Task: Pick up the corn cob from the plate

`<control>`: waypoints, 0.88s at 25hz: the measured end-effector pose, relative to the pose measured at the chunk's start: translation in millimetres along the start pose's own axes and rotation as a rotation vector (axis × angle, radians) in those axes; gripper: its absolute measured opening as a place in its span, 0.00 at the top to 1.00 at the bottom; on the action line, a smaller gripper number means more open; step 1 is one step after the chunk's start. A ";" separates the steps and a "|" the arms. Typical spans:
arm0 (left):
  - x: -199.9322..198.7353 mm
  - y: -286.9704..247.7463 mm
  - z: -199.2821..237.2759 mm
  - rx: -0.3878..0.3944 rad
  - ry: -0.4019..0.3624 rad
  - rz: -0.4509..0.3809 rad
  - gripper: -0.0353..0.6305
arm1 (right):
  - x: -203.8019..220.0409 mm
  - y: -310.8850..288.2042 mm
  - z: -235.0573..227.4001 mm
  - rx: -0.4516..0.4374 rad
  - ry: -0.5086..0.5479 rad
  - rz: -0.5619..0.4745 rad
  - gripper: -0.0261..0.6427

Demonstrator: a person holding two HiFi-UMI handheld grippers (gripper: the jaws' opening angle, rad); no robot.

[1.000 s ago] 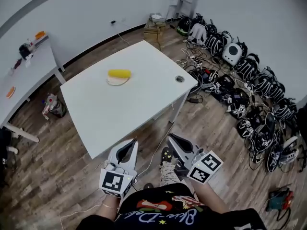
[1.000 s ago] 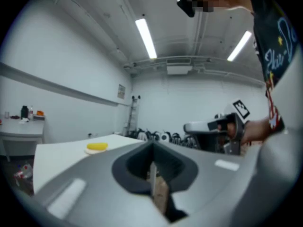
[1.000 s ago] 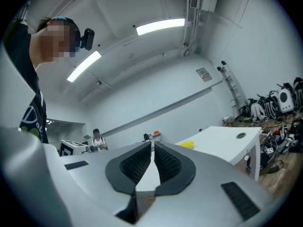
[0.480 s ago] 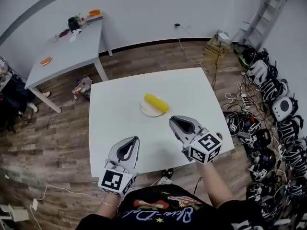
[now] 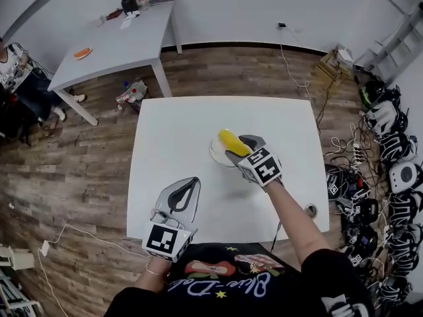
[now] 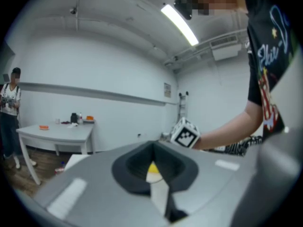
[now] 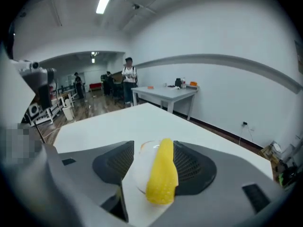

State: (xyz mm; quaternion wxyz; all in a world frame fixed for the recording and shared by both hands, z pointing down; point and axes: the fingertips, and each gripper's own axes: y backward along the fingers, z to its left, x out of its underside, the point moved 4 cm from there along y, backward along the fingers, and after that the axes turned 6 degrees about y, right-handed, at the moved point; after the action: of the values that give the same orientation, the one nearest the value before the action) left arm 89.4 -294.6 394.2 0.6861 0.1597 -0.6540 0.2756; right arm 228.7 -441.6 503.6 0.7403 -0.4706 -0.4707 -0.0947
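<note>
Okay, from my seat I see the right gripper (image 7: 154, 147) reached out over the white table (image 5: 172, 150) with its jaws spread wide on either side of the corn cob (image 7: 162, 174). The cob lies lengthwise between them on the small pale plate (image 7: 140, 170), which sits near the middle of the tabletop. The jaw on the right of that view is right against the cob's side, or very nearly so; I can't tell which. On the other side a strip of plate shows between the pad and the cob, so nothing is clamped. My left gripper (image 5: 193, 183) hangs back over the near edge of the table, well apart from the plate, its jaw tips pressed together with nothing in them. Through the slit below those tips, a sliver of yellow cob shows far off. A second, grey table (image 5: 119, 41) stands beyond, and a person (image 7: 128, 74) stands by it in the right gripper view.
</note>
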 end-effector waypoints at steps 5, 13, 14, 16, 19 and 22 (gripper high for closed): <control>-6.3 -19.4 18.7 -0.003 0.042 -0.014 0.95 | 23.8 -53.0 -14.8 -0.041 -0.001 0.209 0.57; -0.9 -30.6 32.8 -0.001 0.057 0.011 0.95 | 50.6 -78.5 -22.0 -0.077 -0.080 0.286 0.56; 0.1 -31.0 34.7 0.003 0.059 0.014 0.95 | 50.0 -79.2 -23.5 -0.078 -0.099 0.276 0.56; 0.0 -31.4 37.3 0.010 0.062 0.018 0.95 | 48.7 -77.3 -26.9 -0.070 -0.134 0.270 0.57; -4.0 -29.5 36.7 0.024 0.069 0.012 0.95 | 47.1 -61.3 -27.6 -0.038 -0.215 0.218 0.57; -7.0 -27.7 38.1 0.035 0.045 0.000 0.95 | 32.0 -31.5 -21.7 -0.011 -0.304 0.043 0.57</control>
State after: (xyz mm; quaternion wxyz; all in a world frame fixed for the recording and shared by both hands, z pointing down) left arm 74.9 -340.0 394.7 0.6978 0.1654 -0.6336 0.2903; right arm 240.8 -466.0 545.5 0.6600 -0.4934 -0.5665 -0.0090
